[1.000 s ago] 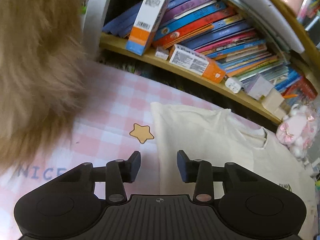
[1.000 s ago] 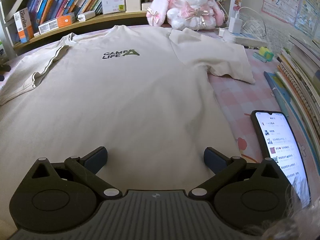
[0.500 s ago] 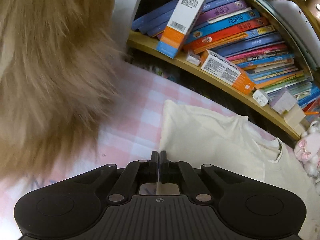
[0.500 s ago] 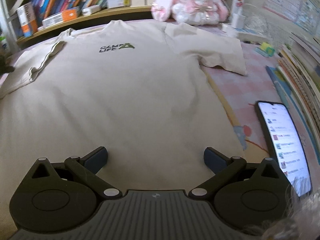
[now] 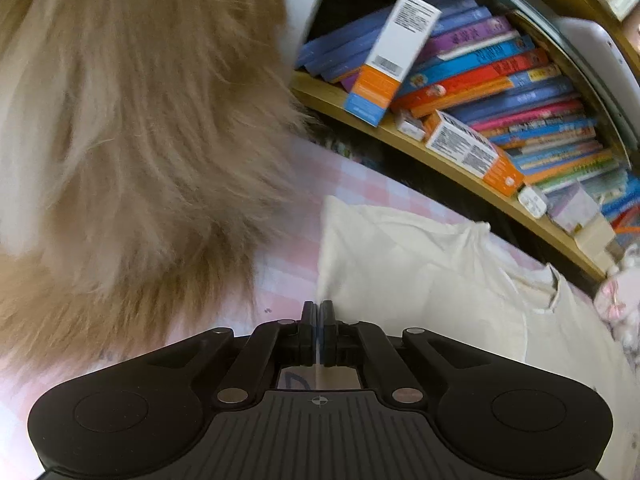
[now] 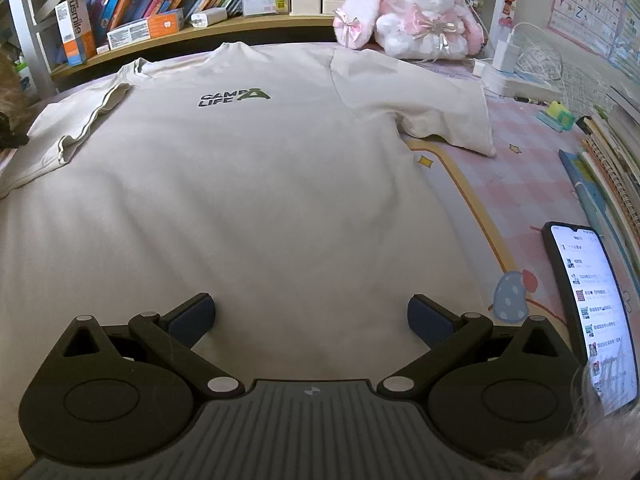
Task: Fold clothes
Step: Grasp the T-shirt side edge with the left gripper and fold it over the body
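Observation:
A cream T-shirt [image 6: 256,184] with a "CAMP LIFE" print lies flat, front up, on a pink checked cover [image 6: 532,184]. My right gripper [image 6: 312,312] hangs open over the shirt's lower part, with bare cloth between its fingers. In the left wrist view the shirt's sleeve [image 5: 420,264] spreads ahead. My left gripper [image 5: 318,316] is shut right at the sleeve's left edge, and a thin pale strip of cloth shows between its pads.
A tan fluffy mass [image 5: 132,140] fills the left of the left wrist view. A bookshelf [image 5: 480,92] runs along the far side. A lit phone [image 6: 584,300] lies right of the shirt, stacked books [image 6: 612,152] behind it, and a pink plush rabbit [image 6: 412,12] at the back.
My left gripper went from open to shut at the sleeve's edge and moved in closer to it. The right gripper stayed open over the shirt, shifting only slightly.

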### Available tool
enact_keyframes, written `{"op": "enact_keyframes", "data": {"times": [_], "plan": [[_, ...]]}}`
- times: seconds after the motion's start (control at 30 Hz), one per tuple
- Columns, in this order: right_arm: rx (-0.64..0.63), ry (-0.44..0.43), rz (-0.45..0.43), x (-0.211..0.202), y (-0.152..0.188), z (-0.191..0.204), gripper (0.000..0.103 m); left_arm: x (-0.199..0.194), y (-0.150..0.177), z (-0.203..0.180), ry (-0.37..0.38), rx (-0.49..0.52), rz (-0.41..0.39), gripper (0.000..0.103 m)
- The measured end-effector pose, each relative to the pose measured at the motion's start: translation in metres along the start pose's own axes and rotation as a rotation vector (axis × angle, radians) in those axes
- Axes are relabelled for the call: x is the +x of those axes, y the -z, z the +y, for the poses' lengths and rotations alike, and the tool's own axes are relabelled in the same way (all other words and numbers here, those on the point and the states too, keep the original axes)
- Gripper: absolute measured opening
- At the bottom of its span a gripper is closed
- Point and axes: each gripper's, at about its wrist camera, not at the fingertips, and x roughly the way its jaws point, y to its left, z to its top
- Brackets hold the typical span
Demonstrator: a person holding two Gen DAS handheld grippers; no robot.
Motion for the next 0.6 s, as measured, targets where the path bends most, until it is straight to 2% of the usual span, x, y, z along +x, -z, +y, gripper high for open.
{"op": "enact_keyframes", "data": {"times": [0.1,0.27,0.37,0.5,0.6], "plan": [[0.001,0.001,0.004,0.0,-0.001,0.0,0.103,-0.01,0.008,0.0,0.013,0.014,0.013,0.007],[-0.005,-0.005,0.011,0.0,-0.001,0.0,0.103,-0.038,0.035,-0.001,0.025,0.037,0.019,0.025],[-0.014,-0.01,0.016,-0.001,-0.001,-0.001,0.103,-0.054,0.051,-0.002,0.031,0.051,0.023,0.026],[-0.027,0.012,0.003,-0.003,-0.004,-0.009,0.103,-0.076,0.072,-0.003,0.04,0.07,0.027,0.043],[-0.012,0.019,-0.018,-0.004,-0.007,-0.025,0.103,-0.09,0.088,-0.014,0.012,0.108,0.027,0.043]]}}
